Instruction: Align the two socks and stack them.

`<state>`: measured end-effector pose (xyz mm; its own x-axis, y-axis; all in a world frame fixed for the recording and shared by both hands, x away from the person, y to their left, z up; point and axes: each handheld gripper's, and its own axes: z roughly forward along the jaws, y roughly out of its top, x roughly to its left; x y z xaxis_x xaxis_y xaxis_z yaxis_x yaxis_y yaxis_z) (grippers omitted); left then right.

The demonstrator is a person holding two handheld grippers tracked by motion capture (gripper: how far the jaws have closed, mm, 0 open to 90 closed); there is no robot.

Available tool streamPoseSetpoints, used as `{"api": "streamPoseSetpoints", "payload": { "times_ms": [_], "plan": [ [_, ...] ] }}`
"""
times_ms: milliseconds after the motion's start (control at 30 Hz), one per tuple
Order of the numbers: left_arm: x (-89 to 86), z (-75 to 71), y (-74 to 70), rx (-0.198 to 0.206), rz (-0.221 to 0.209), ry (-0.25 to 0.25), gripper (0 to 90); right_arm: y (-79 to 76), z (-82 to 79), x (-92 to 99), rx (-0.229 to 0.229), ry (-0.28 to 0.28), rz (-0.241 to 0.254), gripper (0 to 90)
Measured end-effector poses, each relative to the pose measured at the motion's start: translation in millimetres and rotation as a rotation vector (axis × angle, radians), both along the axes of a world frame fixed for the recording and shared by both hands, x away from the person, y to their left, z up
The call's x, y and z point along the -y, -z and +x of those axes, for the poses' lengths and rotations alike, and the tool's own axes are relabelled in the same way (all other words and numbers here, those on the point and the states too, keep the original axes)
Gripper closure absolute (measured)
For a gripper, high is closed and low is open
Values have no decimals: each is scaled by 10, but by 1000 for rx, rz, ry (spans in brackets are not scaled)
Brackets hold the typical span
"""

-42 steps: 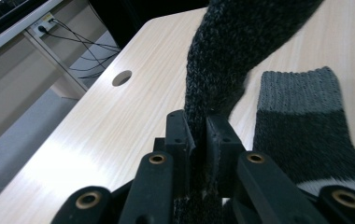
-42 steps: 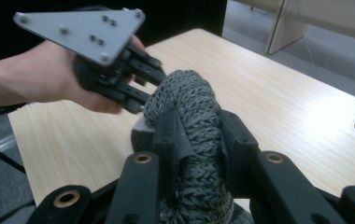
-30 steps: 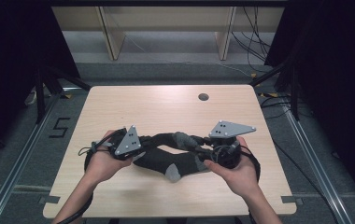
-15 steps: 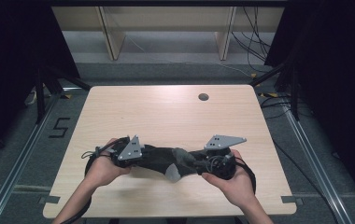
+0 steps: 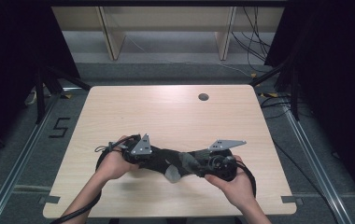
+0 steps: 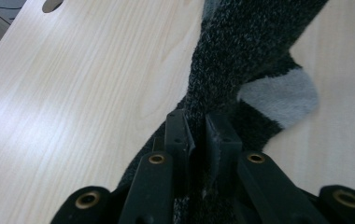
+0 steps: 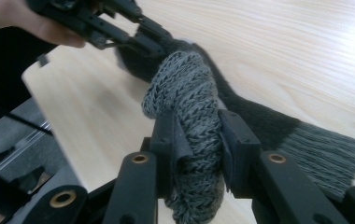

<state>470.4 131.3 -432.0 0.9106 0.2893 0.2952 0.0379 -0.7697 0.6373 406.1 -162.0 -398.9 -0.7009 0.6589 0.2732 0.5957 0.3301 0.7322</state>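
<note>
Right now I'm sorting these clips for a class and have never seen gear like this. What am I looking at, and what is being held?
No robot arm here: a person sits at a wooden table and holds a hand-operated claw in each hand. The wide picture comes from a fixed camera above the table, looking forward and down. There the left claw shows at the left and the right claw at the right, both low over the near part of the table. The other two pictures come from small cameras riding on each claw, looking along its two black jaws.

Between the claws hangs a dark grey knitted sock with a light grey heel patch. The left claw's camera shows its jaws pinched on a thin fold of it. The right claw's camera shows its jaws clamped on a thicker bunched part.
</note>
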Motion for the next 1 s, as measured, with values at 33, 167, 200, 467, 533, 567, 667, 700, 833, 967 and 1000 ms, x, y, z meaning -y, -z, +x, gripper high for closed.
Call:
{"api": "streamPoseSetpoints", "payload": {
  "times_ms": [33, 167, 200, 467, 533, 567, 667, 700, 833, 967, 1000],
  "plan": [
    [10, 29, 5, 4, 4, -4, 792, 17, 24, 8, -1, 8, 4, 697],
    [62, 118, 20, 31, 27, -16, 767, 84, 138, 59, -29, 75, 10, 695],
    [77, 137, 28, 36, 30, -18, 762, 97, 161, 68, -22, 85, 11, 695],
    [156, 285, 135, 55, 31, -63, 682, 148, 340, 149, -11, 169, -13, 696],
    [162, 332, 174, 45, 22, -83, 660, 163, 396, 168, -4, 179, -28, 697],
    [162, 352, 192, 43, 22, -92, 653, 158, 405, 168, -33, 213, -33, 700],
    [167, 395, 256, 26, 11, -124, 638, 164, 472, 182, -13, 225, -50, 726],
    [170, 411, 274, 25, 7, -121, 631, 158, 488, 184, -35, 237, -67, 733],
    [191, 427, 358, 1, 7, -125, 618, 291, 584, 174, -74, 228, -90, 740],
    [203, 430, 406, 0, 13, -130, 601, 384, 626, 170, -79, 241, -106, 721],
    [200, 430, 412, -2, 3, -137, 590, 410, 646, 176, -63, 230, -123, 697]
  ]
}}
